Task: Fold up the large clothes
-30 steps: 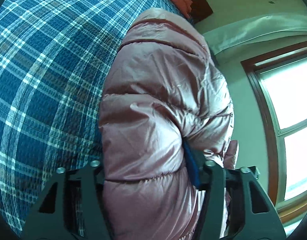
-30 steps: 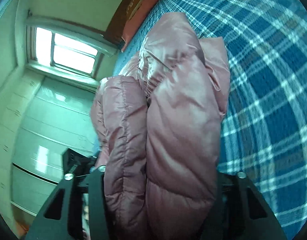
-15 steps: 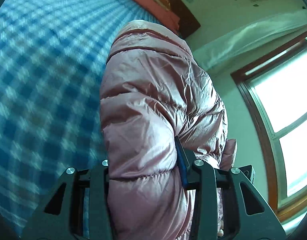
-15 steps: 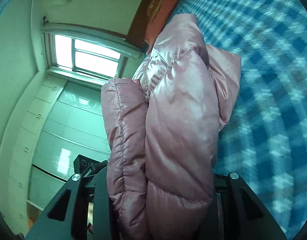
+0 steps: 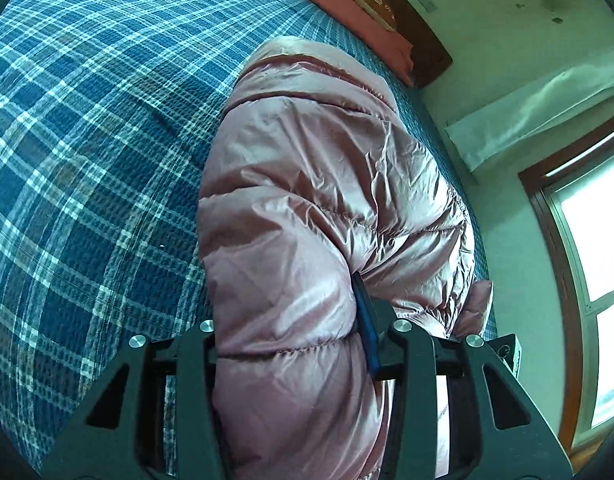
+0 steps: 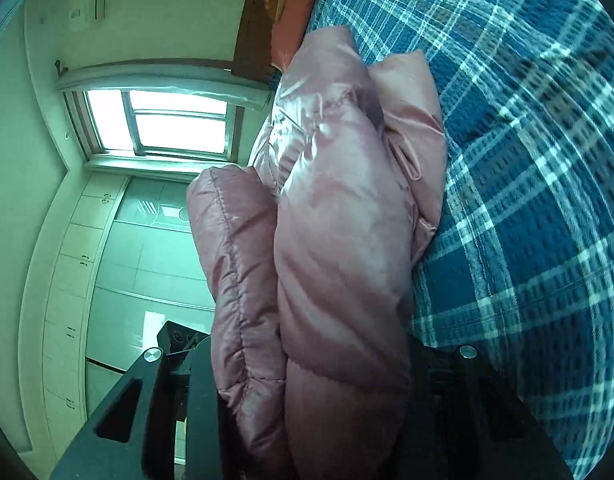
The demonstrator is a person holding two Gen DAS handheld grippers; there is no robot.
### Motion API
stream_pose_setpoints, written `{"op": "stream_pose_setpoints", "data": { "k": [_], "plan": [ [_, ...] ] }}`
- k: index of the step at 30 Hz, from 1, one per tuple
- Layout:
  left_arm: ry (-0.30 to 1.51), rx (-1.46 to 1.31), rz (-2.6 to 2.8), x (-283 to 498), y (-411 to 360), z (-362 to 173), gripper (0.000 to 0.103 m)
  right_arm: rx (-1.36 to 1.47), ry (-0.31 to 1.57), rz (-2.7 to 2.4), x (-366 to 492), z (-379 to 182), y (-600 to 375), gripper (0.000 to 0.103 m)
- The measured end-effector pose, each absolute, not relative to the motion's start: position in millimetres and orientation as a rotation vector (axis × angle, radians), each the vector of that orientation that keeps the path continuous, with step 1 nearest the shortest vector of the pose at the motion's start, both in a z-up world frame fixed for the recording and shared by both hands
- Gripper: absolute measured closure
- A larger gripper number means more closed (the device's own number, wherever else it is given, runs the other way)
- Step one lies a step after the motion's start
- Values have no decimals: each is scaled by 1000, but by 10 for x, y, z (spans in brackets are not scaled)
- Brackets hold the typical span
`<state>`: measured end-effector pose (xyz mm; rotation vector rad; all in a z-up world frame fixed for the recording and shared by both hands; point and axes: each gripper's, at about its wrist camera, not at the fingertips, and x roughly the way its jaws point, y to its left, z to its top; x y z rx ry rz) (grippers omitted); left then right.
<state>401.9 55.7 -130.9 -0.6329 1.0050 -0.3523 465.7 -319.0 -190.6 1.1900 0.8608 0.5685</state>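
Right wrist only: wardrobe (image 6: 107, 264).

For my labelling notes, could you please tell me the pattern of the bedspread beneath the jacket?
Blue plaid bedspread with white lines, clearest in the left wrist view.

Blue plaid bedspread (image 5: 87, 152); red pillow (image 5: 347, 16) against dark headboard (image 5: 427, 52); window (image 6: 175, 120); white cabinets (image 6: 67, 264).

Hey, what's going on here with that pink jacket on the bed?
A person is folding a pink puffer jacket over a bed with a blue plaid cover, using a handheld gripper in each hand. The left gripper and the right gripper are each clamped on a thick bunch of the jacket. It is already doubled over, with several padded layers stacked together, held up rather than lying flat.
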Motion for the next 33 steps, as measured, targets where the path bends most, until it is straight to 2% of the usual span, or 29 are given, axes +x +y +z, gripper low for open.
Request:
{"op": "stream_pose_setpoints", "data": {
  "k": [4, 8, 13, 17, 18, 19, 21, 24, 29, 31, 33],
  "plan": [
    [992, -617, -357, 3924, 587, -1232, 58, 1140, 873, 541, 4635, -1728, -3106, 65],
    [980, -636, -344, 3650, 689, -1194, 53, 1086, 881, 513, 4566, -1554, -3053, 55],
    [957, -689, -282, 3324, 825, -1199, 30, 1087, 853, 484, 4436, -1484, -3039, 42],
    [948, -736, -282, 3099, 868, -1208, 30, 1101, 846, 449, 4414, -1511, -3020, 43],
    [947, -729, -282, 3077, 850, -1215, 31, 1098, 849, 438, 4398, -1546, -3049, 48],
    [944, -711, -280, 3056, 820, -1237, 41, 1110, 851, 436, 4389, -1608, -3090, 51],
    [947, -699, -276, 3061, 801, -1296, 50, 1131, 848, 419, 4332, -1689, -3094, 59],
    [958, -719, -271, 3139, 791, -1406, 53, 1160, 821, 388, 4274, -1732, -3043, 63],
    [964, -716, -279, 3213, 787, -1445, 52, 1155, 804, 360, 4242, -1720, -3020, 63],
    [980, -729, -281, 3194, 822, -1446, 42, 1152, 805, 360, 4254, -1680, -2984, 59],
    [995, -760, -286, 3197, 875, -1455, 38, 1128, 816, 347, 4124, -1646, -3016, 51]
  ]
}}
